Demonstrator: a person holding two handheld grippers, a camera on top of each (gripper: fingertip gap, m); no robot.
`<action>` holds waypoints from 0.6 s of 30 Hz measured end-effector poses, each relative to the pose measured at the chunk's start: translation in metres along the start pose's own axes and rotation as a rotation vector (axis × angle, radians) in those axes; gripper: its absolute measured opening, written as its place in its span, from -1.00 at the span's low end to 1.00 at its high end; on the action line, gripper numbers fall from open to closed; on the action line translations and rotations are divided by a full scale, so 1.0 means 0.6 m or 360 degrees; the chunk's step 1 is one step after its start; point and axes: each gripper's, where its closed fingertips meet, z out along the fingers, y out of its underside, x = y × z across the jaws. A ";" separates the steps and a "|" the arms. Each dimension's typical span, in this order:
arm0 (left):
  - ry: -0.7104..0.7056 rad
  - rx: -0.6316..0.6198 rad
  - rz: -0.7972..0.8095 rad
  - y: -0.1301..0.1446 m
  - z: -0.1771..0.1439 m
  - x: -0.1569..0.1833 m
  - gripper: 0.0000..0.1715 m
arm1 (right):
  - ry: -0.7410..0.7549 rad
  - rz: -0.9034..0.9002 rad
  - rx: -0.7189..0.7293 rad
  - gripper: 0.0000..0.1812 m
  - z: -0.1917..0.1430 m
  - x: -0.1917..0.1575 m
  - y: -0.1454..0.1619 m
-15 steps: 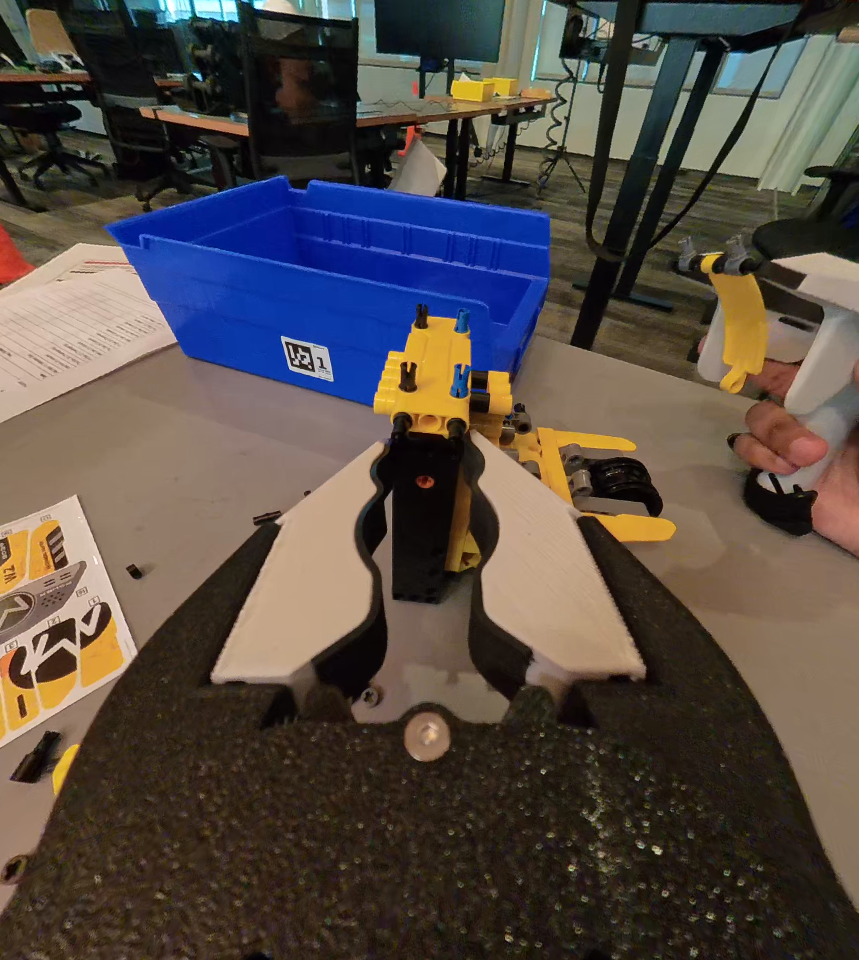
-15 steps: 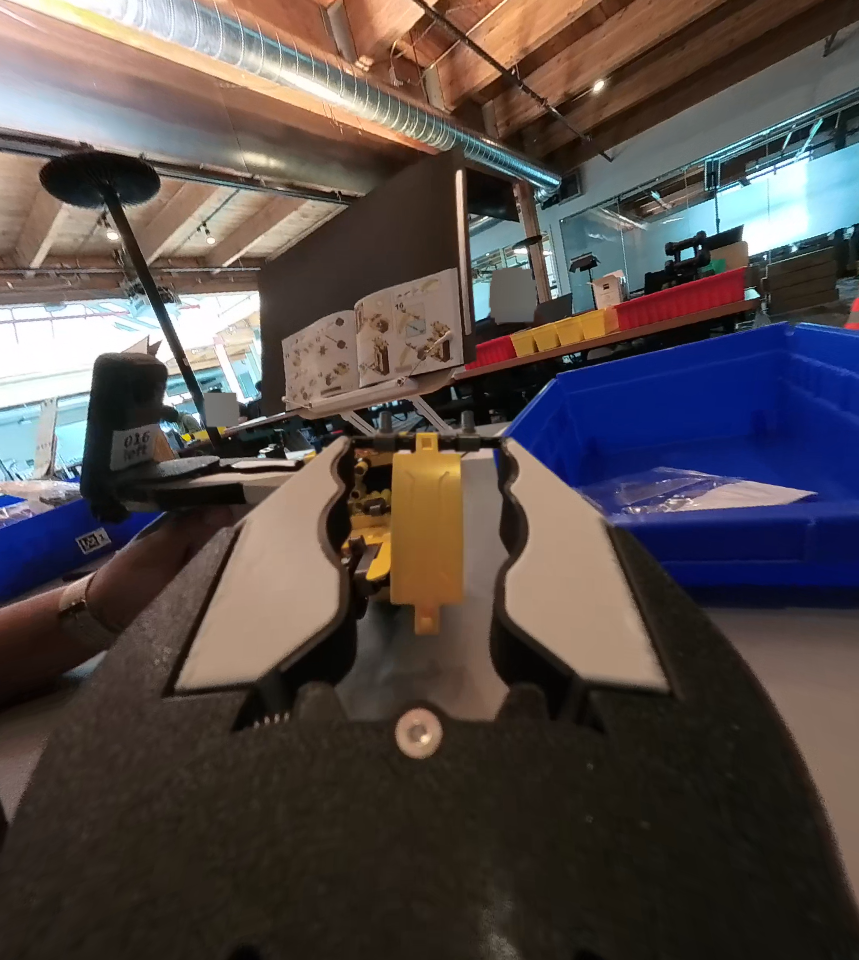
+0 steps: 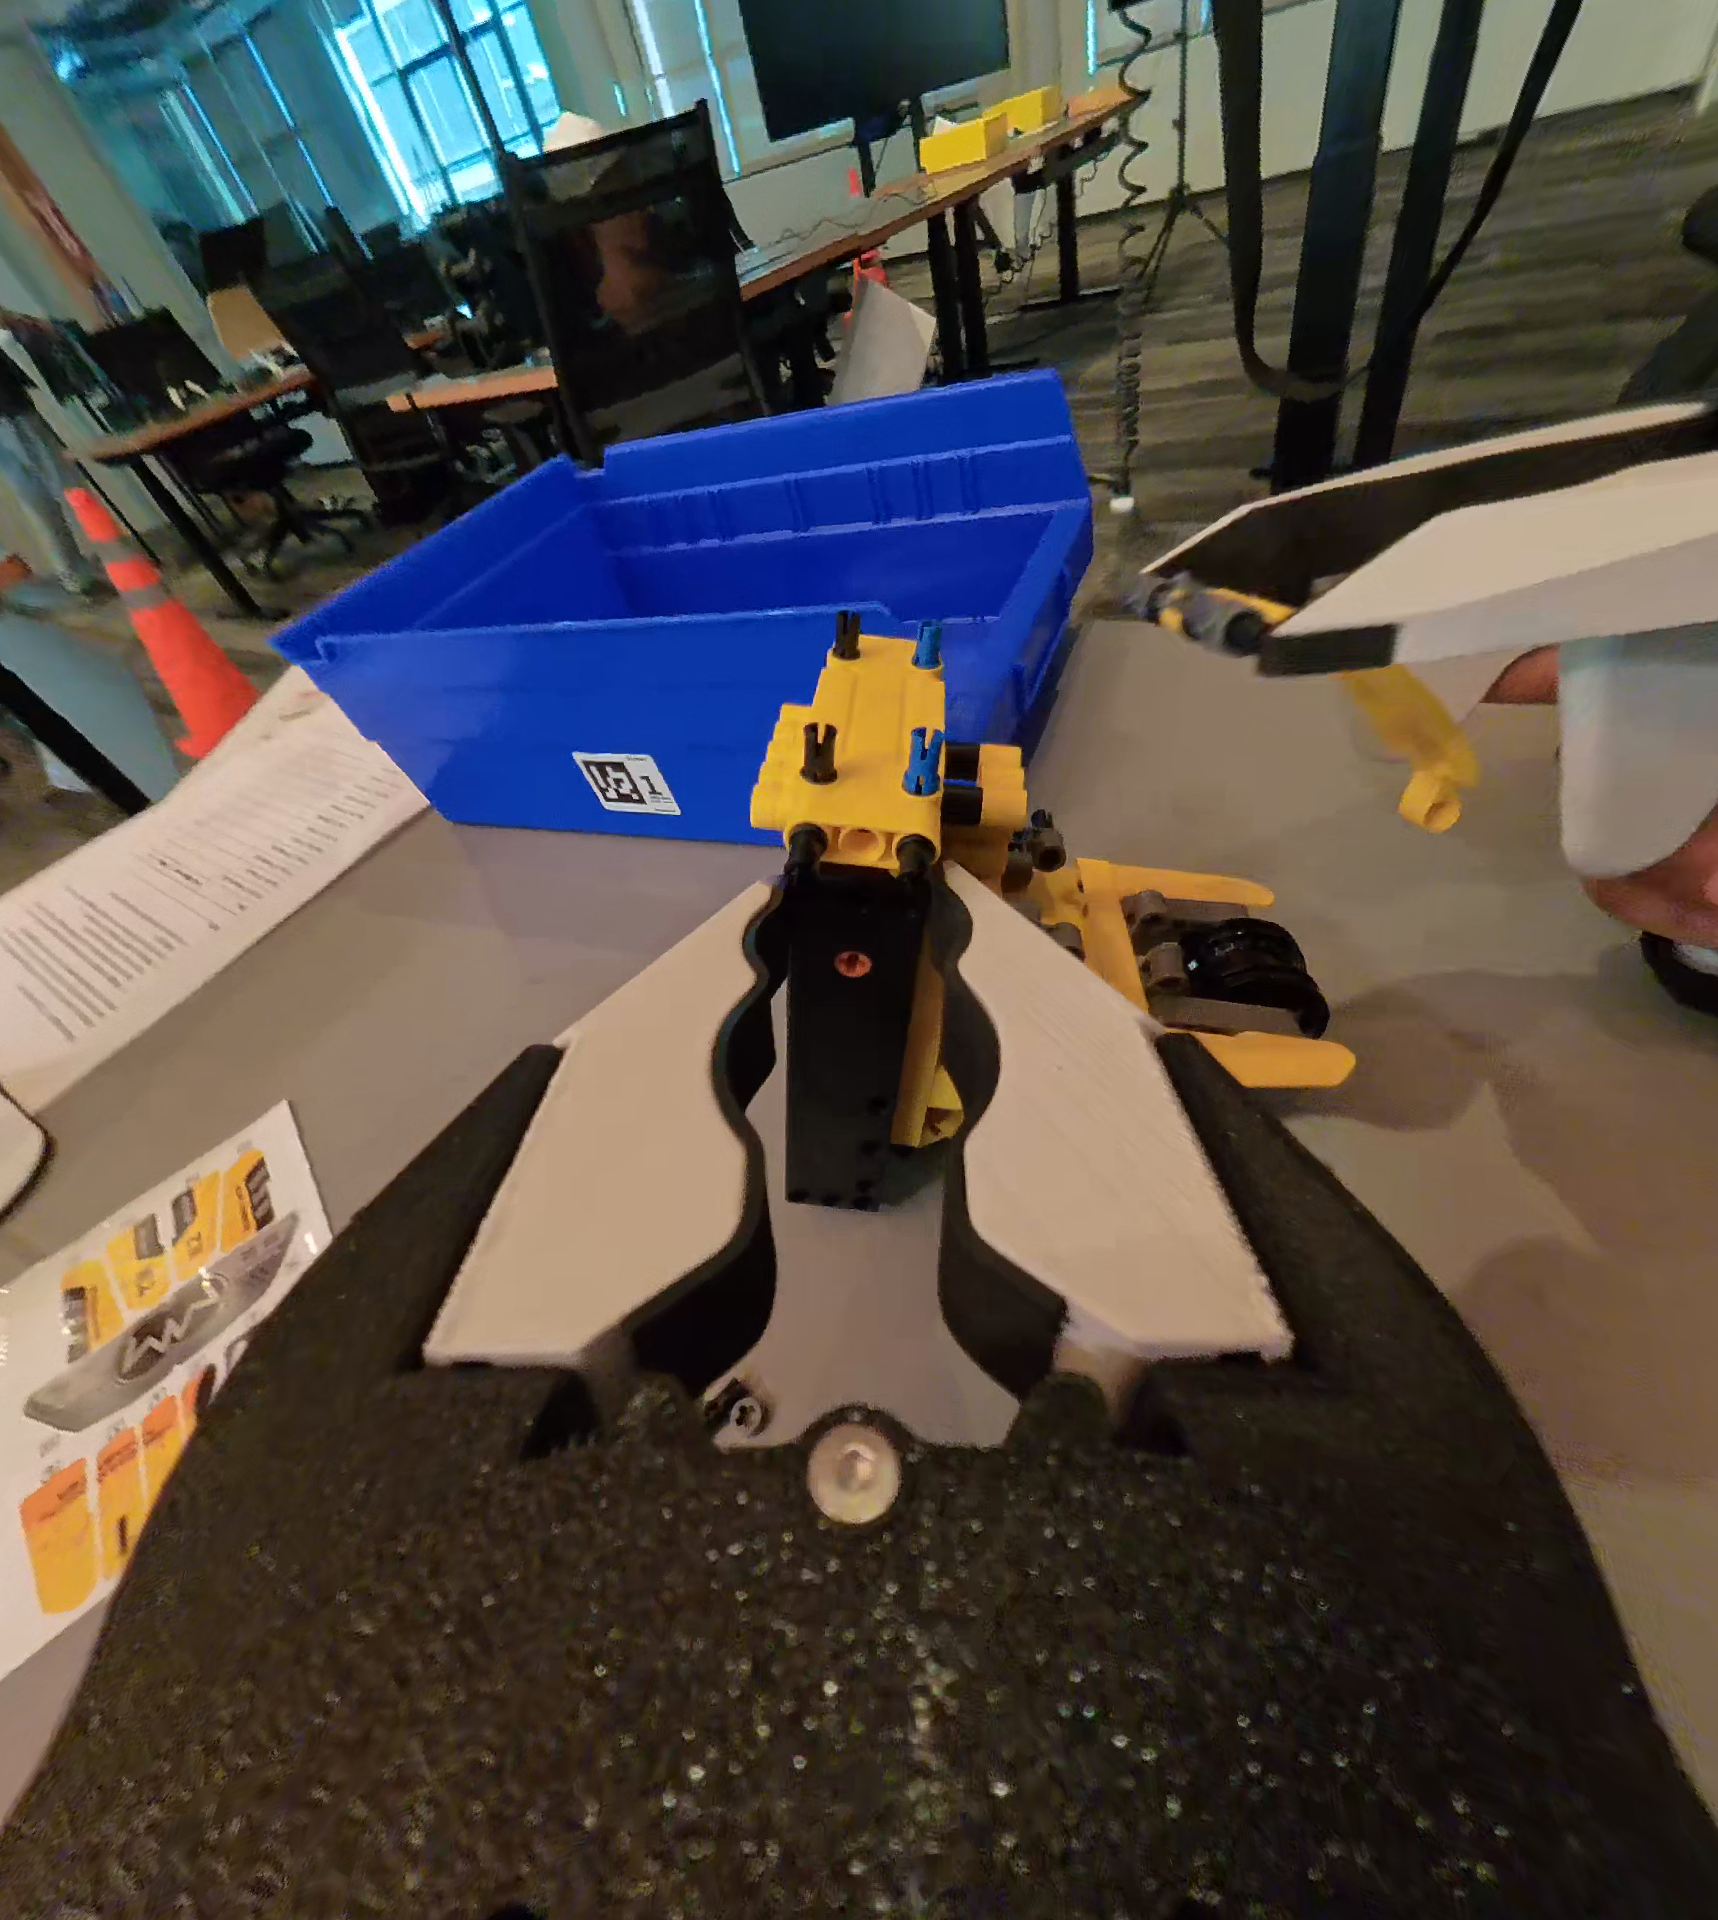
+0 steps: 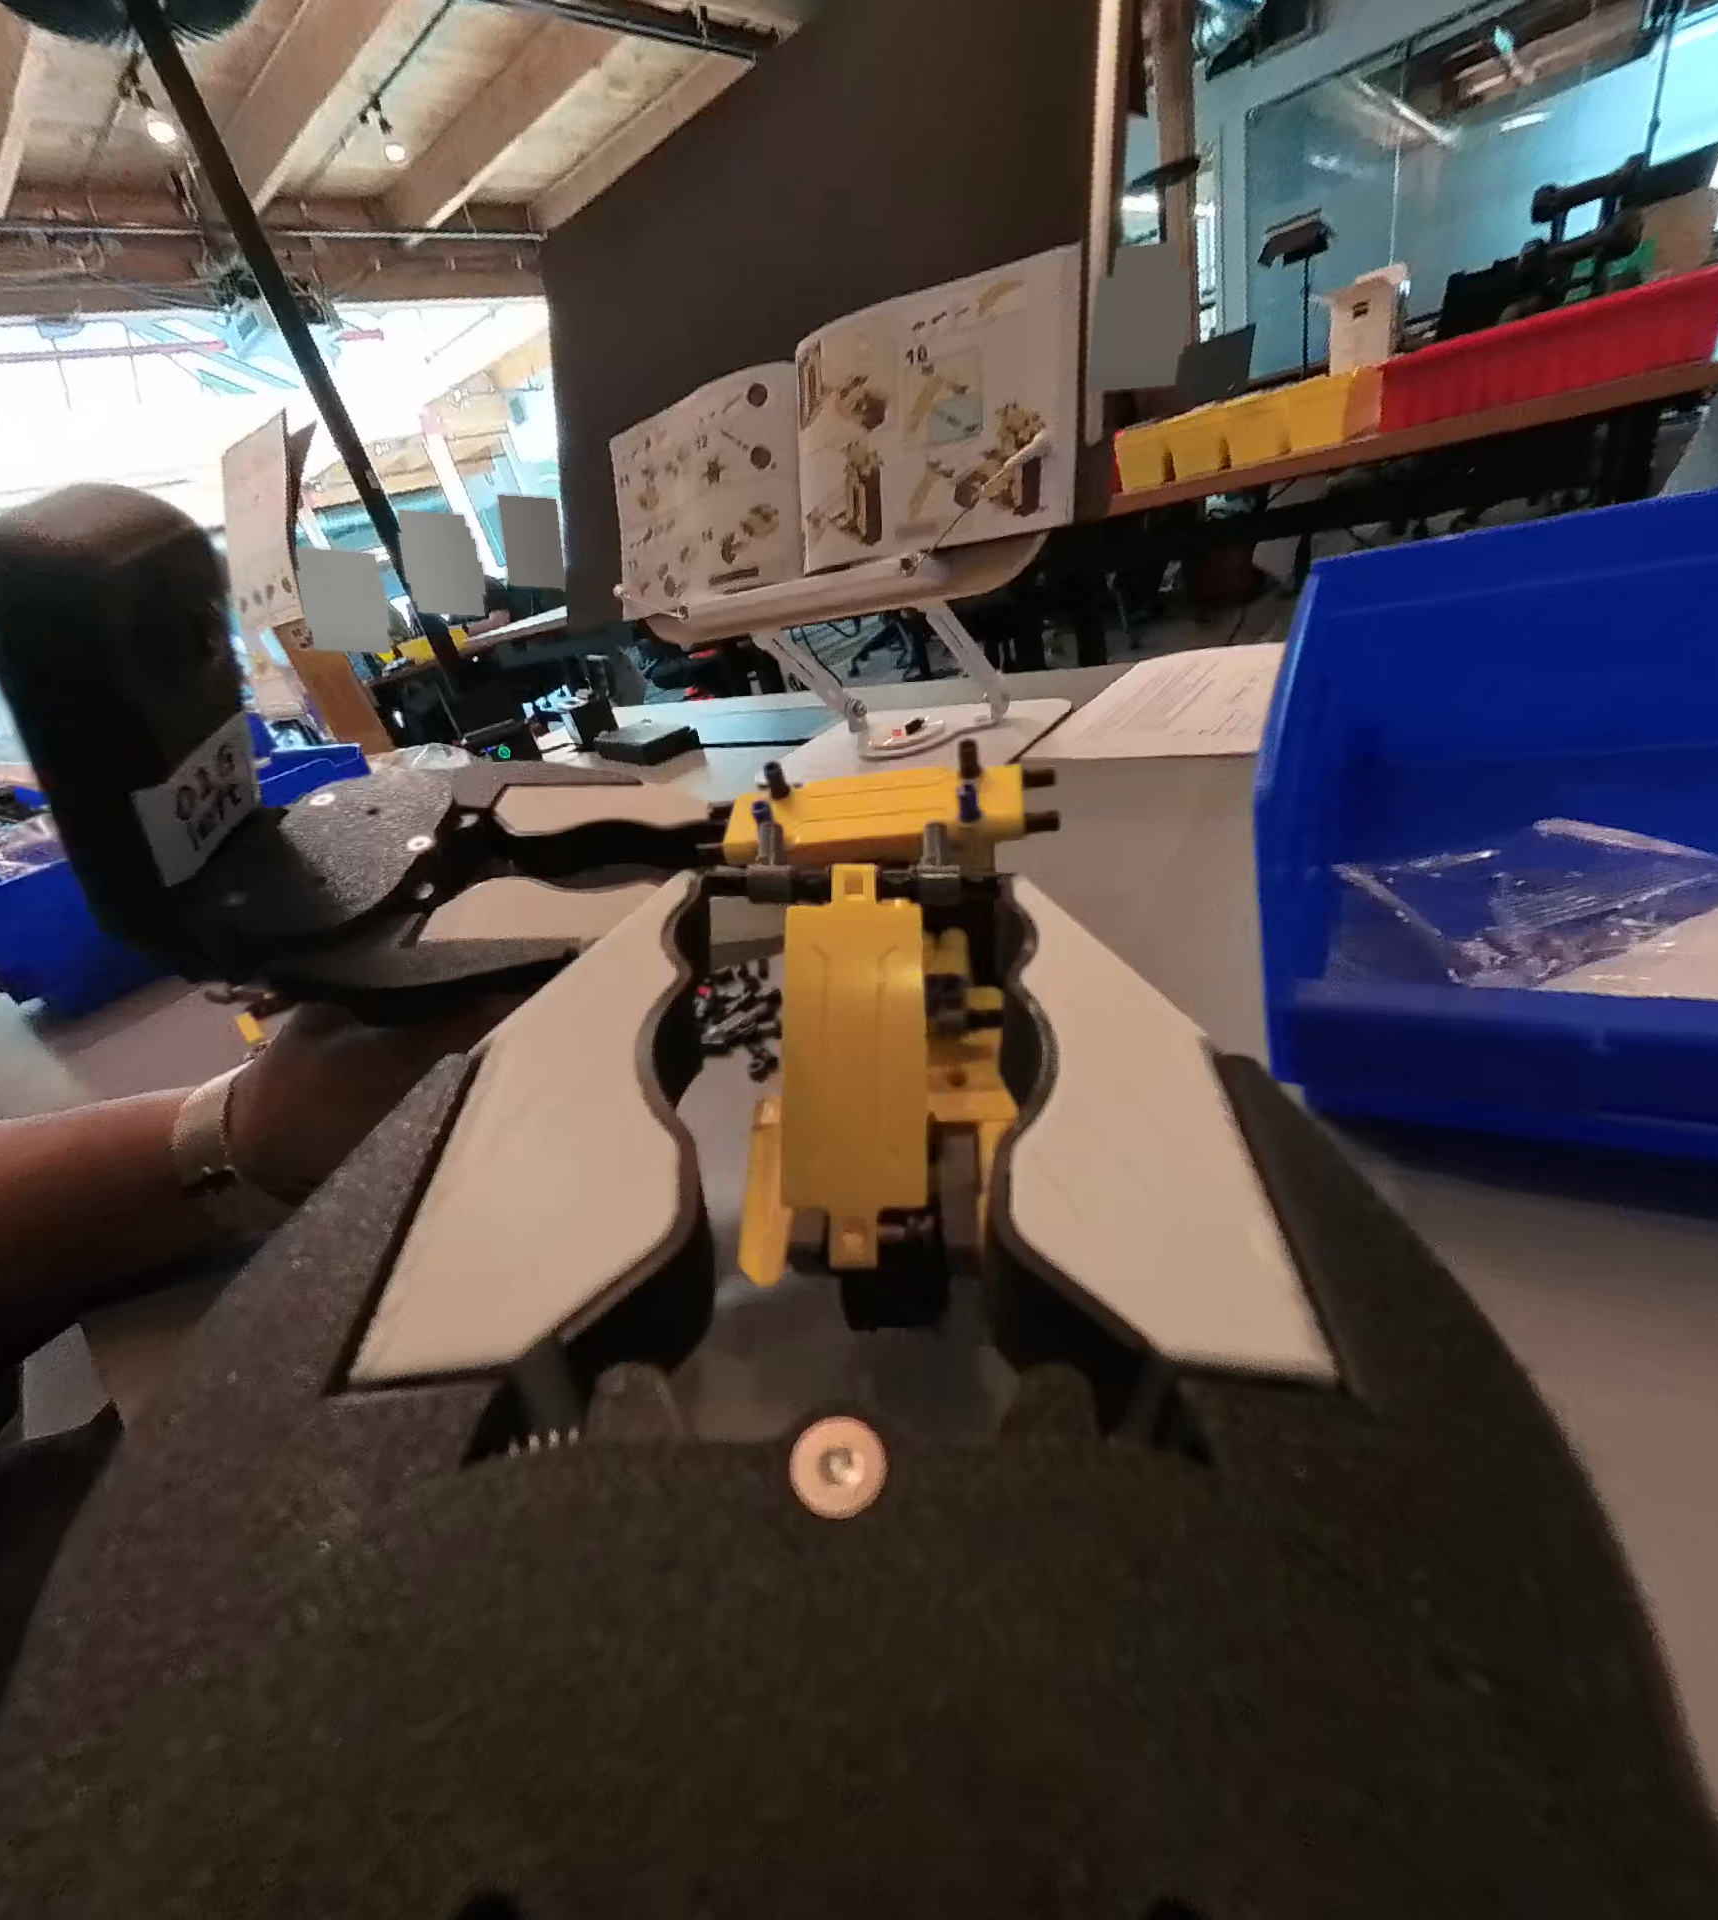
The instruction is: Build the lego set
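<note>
My left gripper (image 3: 860, 883) is clamped on a yellow-and-black brick model (image 3: 860, 821): the black beam sits between the fingers and the yellow block with black and blue pins sticks out past the tips. The rest of the model, w/ yellow panels and a black wheel part (image 3: 1239, 971), lies on the grey table (image 3: 522, 935) just right of my fingers.

My right gripper (image 4: 855, 883) is closed on a yellow curved panel (image 4: 860, 1049); the tips pinch the dark pins at its far end, and the panel runs back betw. the fingers toward the camera. In the left view that panel hangs down from the tips of the right gripper (image 3: 1208, 613), up in the air, right of the model and not touching it. From the right view the panel's far end is just short of the yellow block; can't tell if they touch.

A blue bin (image 3: 689, 644) w/ a square marker label stands behind the model, and a clear plastic bag (image 4: 1561, 914) lies inside it. A sticker sheet (image 3: 107, 1351) lies at near left, and a printed paper (image 3: 169, 883) lies left of the bin. An open instruction booklet (image 4: 844, 457) sits on a stand across the table. Small black pins (image 4: 735, 1003) are scattered on the tabletop under the right gripper.
</note>
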 end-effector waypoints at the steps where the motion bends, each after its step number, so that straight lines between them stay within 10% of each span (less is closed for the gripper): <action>1: -0.0019 -0.0003 0.0039 -0.001 0.001 0.003 -0.70 | 0.0006 0.0011 -0.0018 -0.40 0.004 -0.003 0.005; 18: -0.0104 0.0008 0.0332 0.004 0.002 0.022 -0.70 | 0.0028 0.0050 -0.0167 -0.40 0.020 -0.004 0.046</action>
